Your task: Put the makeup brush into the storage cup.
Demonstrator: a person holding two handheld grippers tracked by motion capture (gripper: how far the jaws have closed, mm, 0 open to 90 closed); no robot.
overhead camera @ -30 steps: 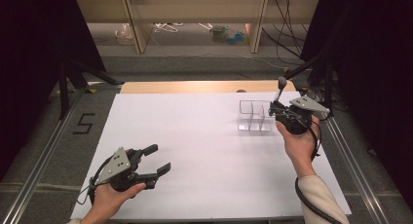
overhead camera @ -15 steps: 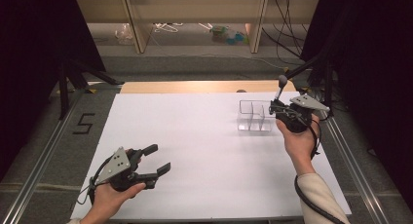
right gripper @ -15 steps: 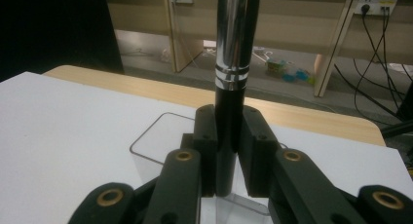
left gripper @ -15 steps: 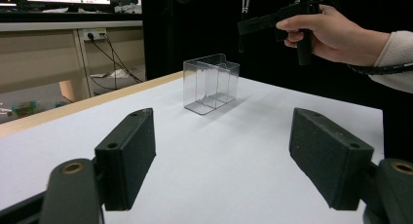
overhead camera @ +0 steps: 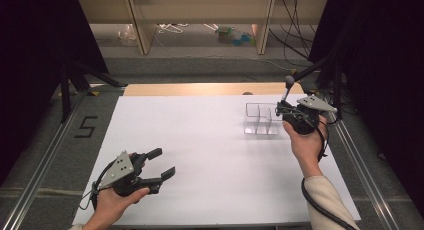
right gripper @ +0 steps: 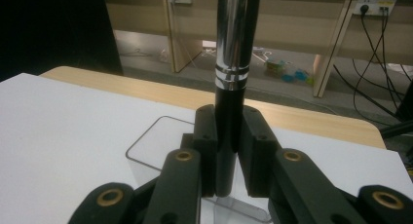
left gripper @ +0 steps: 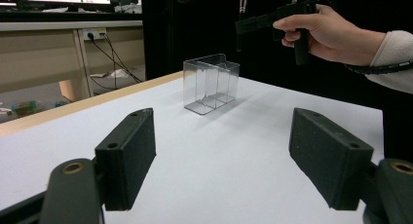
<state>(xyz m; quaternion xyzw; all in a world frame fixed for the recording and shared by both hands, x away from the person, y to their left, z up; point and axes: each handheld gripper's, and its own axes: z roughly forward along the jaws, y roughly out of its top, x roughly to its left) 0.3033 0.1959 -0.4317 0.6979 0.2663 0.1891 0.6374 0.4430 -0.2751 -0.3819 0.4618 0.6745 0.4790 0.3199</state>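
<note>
**A:** Right gripper view: what am I holding, and where does it sit?

**B:** My right gripper [right gripper: 226, 151] is clamped on a slender brush handle [right gripper: 234, 63], black below a ringed band, chrome above, standing upright between my jaws. Directly beneath and just ahead of them lies the clear divided organizer [right gripper: 160, 146], its open top facing up. In the high view the right gripper [overhead camera: 286, 111] hovers at the organizer's [overhead camera: 261, 119] near-right edge, the brush [overhead camera: 286, 89] pointing up with a grey tip.

**A:** And my other tool?

**B:** My left gripper [left gripper: 224, 160] rests with its jaws spread wide and nothing between them, well apart from the organizer [left gripper: 210, 84], which stands far ahead of it.

**A:** What could go wrong from here?

**B:** In my judgement, the organizer looks light and thin-walled; lowering the handle off-centre could strike a partition and tip or slide it. The chrome section may also slip if my hold loosens.

**A:** The surface and the room?

**B:** A white tabletop [overhead camera: 200, 140] with a wooden strip along its far edge; beyond my jaws, a pale floor with cables and scattered small items under beige desks, and dark curtains to either side.
</note>
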